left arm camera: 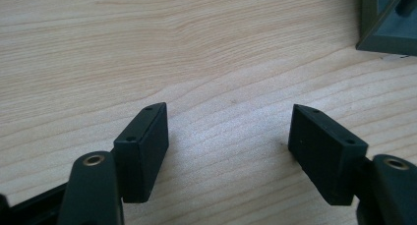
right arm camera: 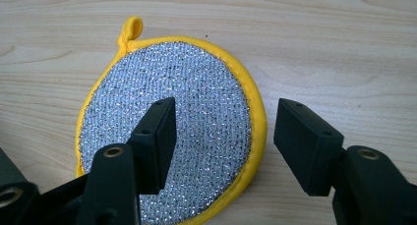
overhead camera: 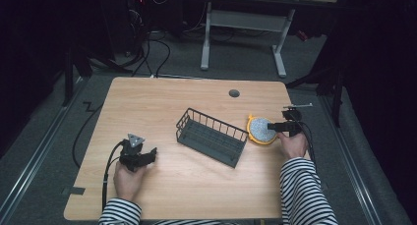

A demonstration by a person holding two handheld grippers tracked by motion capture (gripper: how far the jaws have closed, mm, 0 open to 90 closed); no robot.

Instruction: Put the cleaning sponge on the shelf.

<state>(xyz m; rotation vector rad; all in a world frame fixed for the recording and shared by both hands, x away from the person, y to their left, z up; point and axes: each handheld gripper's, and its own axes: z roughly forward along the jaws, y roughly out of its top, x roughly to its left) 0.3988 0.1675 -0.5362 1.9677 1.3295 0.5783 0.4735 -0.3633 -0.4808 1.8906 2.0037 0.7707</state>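
We count one round scouring pad (right arm camera: 172, 131), yellow-edged, one dark wire rack (overhead camera: 211, 136), and two hand-held grippers: left hand-held gripper (overhead camera: 147, 156), right hand-held gripper (overhead camera: 272, 127).

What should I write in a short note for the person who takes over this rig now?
Right gripper: open, jaws straddling the right edge of the round silver scouring pad with yellow rim; not gripped yet.
Left gripper: open, empty, over bare table, left of the dark wire rack.
The pad lies flat on the table, just right of the rack.
Done: approach to the pad.
Left: close on the pad and lift it; probably it goes into the rack.
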